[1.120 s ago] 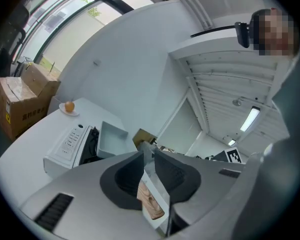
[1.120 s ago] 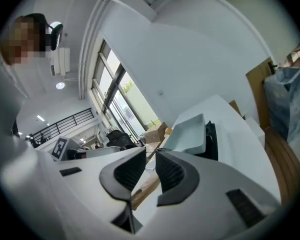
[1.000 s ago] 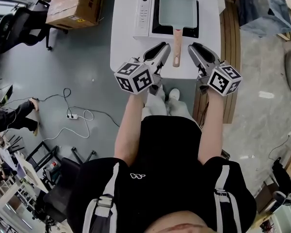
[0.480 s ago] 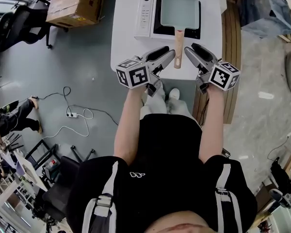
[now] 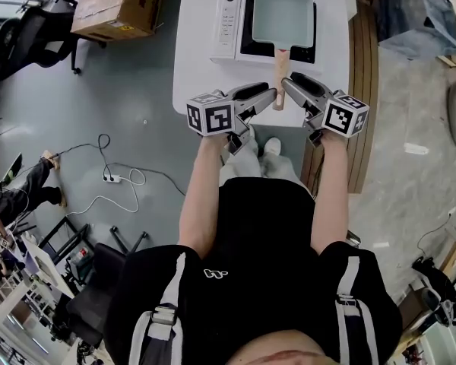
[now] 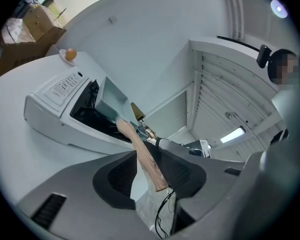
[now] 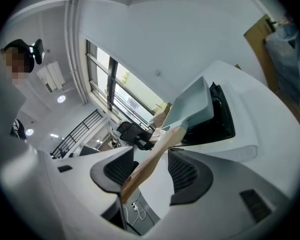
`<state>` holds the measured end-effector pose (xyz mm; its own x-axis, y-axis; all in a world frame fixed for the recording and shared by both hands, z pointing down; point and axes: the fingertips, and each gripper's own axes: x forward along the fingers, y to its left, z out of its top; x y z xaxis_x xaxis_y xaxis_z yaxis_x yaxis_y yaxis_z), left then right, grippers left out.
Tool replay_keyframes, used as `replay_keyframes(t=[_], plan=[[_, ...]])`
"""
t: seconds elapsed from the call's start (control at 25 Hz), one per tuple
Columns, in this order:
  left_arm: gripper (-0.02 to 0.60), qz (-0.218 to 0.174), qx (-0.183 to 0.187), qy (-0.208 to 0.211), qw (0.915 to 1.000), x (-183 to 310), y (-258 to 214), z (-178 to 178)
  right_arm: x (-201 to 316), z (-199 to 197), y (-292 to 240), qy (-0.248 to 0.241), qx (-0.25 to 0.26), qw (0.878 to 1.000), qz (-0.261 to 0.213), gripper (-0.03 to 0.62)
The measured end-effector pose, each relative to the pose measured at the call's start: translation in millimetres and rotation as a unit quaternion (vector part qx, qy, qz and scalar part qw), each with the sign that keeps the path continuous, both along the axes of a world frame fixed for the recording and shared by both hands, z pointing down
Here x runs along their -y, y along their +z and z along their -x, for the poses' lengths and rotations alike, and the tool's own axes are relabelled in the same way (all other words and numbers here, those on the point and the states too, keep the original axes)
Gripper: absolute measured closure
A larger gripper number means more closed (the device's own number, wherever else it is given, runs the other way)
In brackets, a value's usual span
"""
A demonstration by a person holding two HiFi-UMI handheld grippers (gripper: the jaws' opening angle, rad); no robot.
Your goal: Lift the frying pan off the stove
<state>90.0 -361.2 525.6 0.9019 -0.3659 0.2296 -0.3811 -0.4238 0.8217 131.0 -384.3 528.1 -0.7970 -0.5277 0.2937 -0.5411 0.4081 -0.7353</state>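
A pale green rectangular frying pan [image 5: 283, 12] sits on the white single-burner stove [image 5: 229, 23], its wooden handle [image 5: 278, 74] pointing toward me. My left gripper [image 5: 268, 96] and right gripper [image 5: 288, 85] meet at the handle's near end from either side. In the left gripper view the handle [image 6: 142, 151] runs between the wide-apart jaws of the left gripper [image 6: 151, 173], with a gap at the left pad. In the right gripper view the handle [image 7: 155, 159] lies between the closing jaws of the right gripper [image 7: 151, 173], clear of the right pad.
The stove stands at the far end of a small white table [image 5: 201, 82]. A cardboard box [image 5: 114, 6] and a cable [image 5: 114, 177] lie on the floor at left. Wooden boards [image 5: 362, 74] flank the table's right side. A small orange object [image 6: 70, 54] rests beyond the stove.
Both grippers have moved forward and inward from either side of the handle until their tips meet around its near end. The pan has not moved.
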Motion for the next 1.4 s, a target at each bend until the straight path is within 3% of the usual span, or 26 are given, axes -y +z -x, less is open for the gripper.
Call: replay_keyframes(t=[0.16,0.36,0.6,0.8,1.4], plan=[[0.410,0.009,-0.002,0.027,0.9996,-4,4,-8,-1,11,6,-0.020,0.027,0.999,0.014,0.379],[0.410,0.005,0.032,0.070,0.9970,-8,13,-18,0,21,12,-0.040,0.052,0.997,0.032,0.391],[0.410,0.033,-0.004,0.091,0.9953,-11,17,-27,5,21,16,-0.037,0.094,0.994,0.049,0.414],[0.413,0.065,-0.051,0.122,0.9891,-23,18,-41,4,23,15,-0.038,0.114,0.992,0.039,0.418],[0.407,0.005,-0.030,0.134,0.9905,-25,8,-41,5,27,5,-0.032,0.158,0.987,0.026,0.424]])
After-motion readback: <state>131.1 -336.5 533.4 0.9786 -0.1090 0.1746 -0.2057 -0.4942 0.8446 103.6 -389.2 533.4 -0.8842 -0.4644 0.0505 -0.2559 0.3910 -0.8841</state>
